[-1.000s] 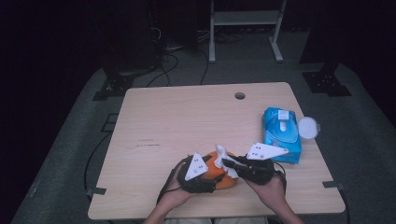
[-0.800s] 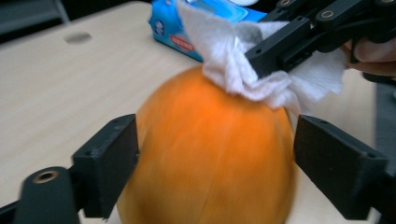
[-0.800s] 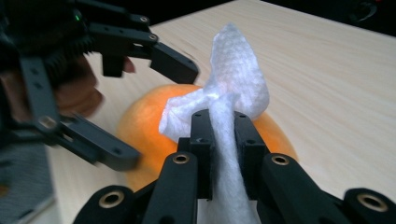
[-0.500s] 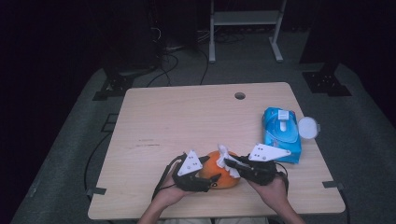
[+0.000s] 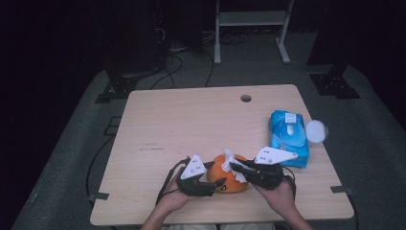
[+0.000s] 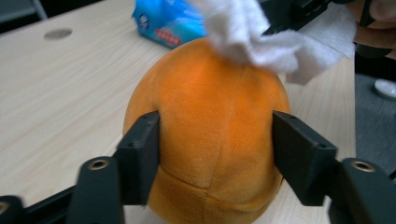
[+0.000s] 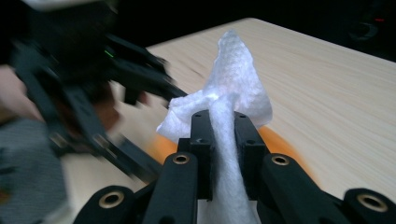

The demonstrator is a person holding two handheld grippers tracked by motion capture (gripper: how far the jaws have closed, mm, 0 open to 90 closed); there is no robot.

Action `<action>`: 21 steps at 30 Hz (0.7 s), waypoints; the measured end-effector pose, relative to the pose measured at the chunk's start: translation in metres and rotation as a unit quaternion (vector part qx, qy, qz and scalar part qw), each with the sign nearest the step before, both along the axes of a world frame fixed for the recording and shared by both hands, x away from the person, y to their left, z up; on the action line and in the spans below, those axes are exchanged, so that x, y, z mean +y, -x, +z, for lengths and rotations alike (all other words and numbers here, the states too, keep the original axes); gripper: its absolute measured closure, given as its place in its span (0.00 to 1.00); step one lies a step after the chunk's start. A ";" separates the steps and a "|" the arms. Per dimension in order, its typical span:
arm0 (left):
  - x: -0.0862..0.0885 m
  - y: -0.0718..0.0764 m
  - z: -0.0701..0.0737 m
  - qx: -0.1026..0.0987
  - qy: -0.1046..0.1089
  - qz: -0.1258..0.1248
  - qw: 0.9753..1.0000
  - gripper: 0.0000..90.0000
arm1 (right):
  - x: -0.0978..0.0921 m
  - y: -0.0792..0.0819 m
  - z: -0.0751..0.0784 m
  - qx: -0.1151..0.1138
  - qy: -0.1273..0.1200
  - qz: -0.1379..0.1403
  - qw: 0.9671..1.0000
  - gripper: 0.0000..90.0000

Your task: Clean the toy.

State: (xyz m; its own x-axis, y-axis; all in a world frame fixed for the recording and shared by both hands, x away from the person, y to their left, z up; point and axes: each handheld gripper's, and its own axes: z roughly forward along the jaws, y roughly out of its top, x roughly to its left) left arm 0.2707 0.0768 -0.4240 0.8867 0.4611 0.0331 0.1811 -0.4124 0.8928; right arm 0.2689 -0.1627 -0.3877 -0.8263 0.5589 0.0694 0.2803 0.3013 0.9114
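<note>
An orange plush ball [image 5: 227, 175] [image 6: 210, 135] rests on the table near the front edge. My left gripper [image 5: 213, 181] [image 6: 215, 154] is shut on it, one jaw pressed to each side. My right gripper [image 5: 235, 167] [image 7: 220, 140] is shut on a white wipe [image 7: 224, 100] [image 5: 229, 157] and holds it against the top of the ball; in the left gripper view the wipe [image 6: 271, 37] sits on the ball's upper right. The ball [image 7: 280, 142] peeks out orange beneath the right jaws.
A blue pack of wet wipes [image 5: 288, 136] [image 6: 173, 21] lies at the table's right, a white round lid [image 5: 316, 131] beside it at the edge. The wooden table [image 5: 191, 124] has a cable hole [image 5: 246, 98] at the back. A metal stand [image 5: 249, 19] stands beyond.
The left gripper shifted slightly left and toward the front edge with the ball. The right gripper stayed on top of the ball with the wipe, moving a little.
</note>
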 end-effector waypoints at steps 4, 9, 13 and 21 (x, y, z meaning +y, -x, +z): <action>-0.007 0.007 0.001 -0.021 -0.026 -0.008 0.999 0.41 | 0.014 0.005 0.000 -0.012 0.027 0.015 0.999 0.89; 0.001 -0.004 -0.002 0.015 0.012 0.010 1.000 0.27 | -0.010 -0.003 0.001 0.001 0.032 -0.022 0.999 0.89; -0.006 0.002 -0.004 -0.001 -0.007 0.000 1.000 0.37 | -0.005 0.001 -0.001 0.013 0.026 -0.004 1.000 0.89; -0.001 0.006 -0.005 -0.010 -0.023 -0.008 1.000 0.44 | 0.002 0.000 0.003 0.008 0.036 0.002 0.999 0.89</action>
State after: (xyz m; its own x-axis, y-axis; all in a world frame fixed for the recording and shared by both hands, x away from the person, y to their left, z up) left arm 0.2646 0.0757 -0.4290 0.8932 0.4438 0.0719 0.1563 -0.4565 0.8759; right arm 0.2685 -0.1606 -0.3850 -0.8272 0.5603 0.0415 0.2930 0.3671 0.8828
